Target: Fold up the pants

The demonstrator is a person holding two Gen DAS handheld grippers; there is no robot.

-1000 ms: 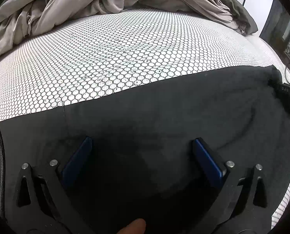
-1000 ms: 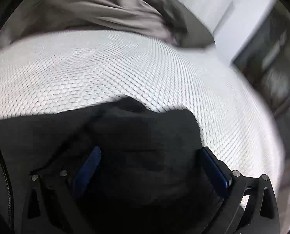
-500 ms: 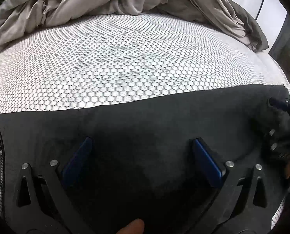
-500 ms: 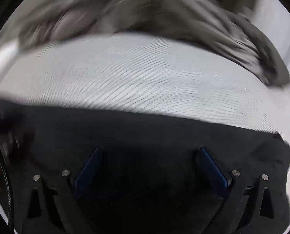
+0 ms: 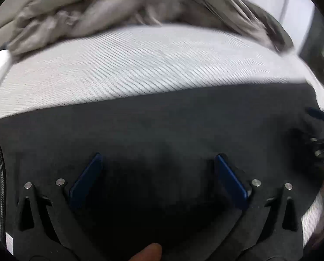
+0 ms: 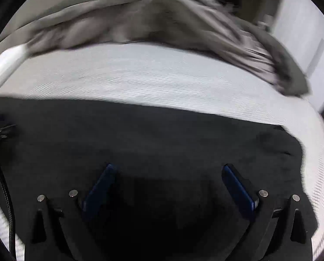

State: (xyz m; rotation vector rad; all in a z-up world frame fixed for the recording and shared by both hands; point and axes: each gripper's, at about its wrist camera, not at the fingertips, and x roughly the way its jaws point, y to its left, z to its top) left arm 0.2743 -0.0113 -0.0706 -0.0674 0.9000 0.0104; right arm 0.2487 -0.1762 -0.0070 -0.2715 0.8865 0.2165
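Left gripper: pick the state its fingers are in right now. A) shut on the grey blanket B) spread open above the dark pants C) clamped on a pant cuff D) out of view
B: the left gripper has its blue pads wide apart, only flat black pants between them.

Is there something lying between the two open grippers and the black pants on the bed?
Nothing visible does. The left gripper and the right gripper are both open right over the black pants, bare cloth between their fingers. The grey blanket lies far back on the white mattress.
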